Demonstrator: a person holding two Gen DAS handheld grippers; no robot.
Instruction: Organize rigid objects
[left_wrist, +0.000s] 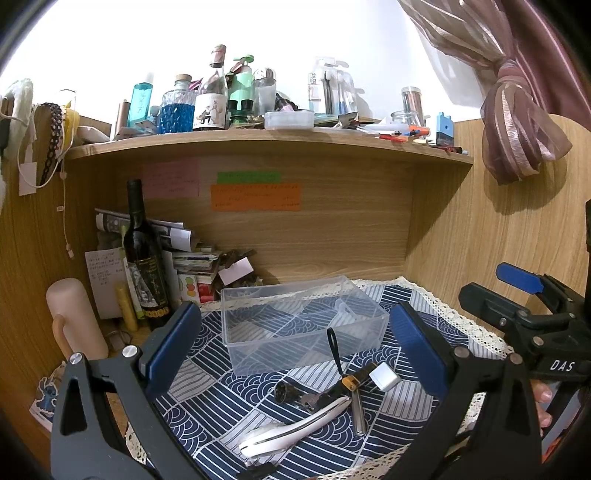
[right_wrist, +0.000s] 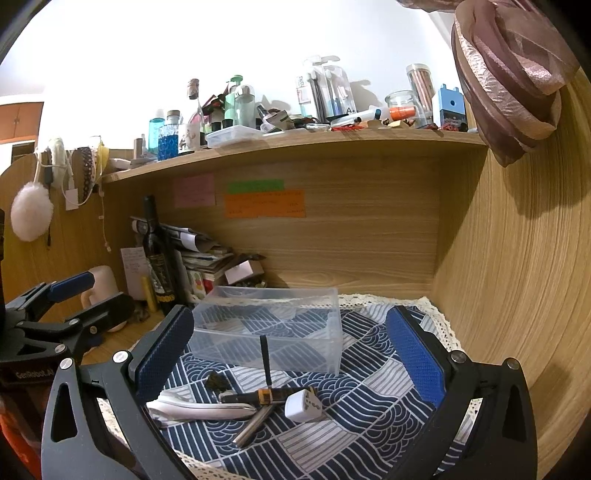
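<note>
The clear rectangular plastic box (left_wrist: 303, 325) sat empty on the blue wave-patterned cloth (left_wrist: 406, 402); just before it lay the white curved handle (left_wrist: 295, 424), white plug adapter (right_wrist: 301, 405) and metal bits; both tools, left (left_wrist: 295, 354) and right (right_wrist: 291, 354), hovered spread, holding nothing; sorting seemingly unstarted, next a pick.

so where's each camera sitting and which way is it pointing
Left wrist: on the left gripper, looking forward and down at the clear box, white adapter and desk alcove; its open blue pads frame the view, with the right gripper and some fingers at the right edge.
Right wrist: on the right gripper, a little further right, facing the same way; its open pads frame the view, with the left gripper at the left edge.
Shared: box, adapter, patterned cloth, shelf.
</note>
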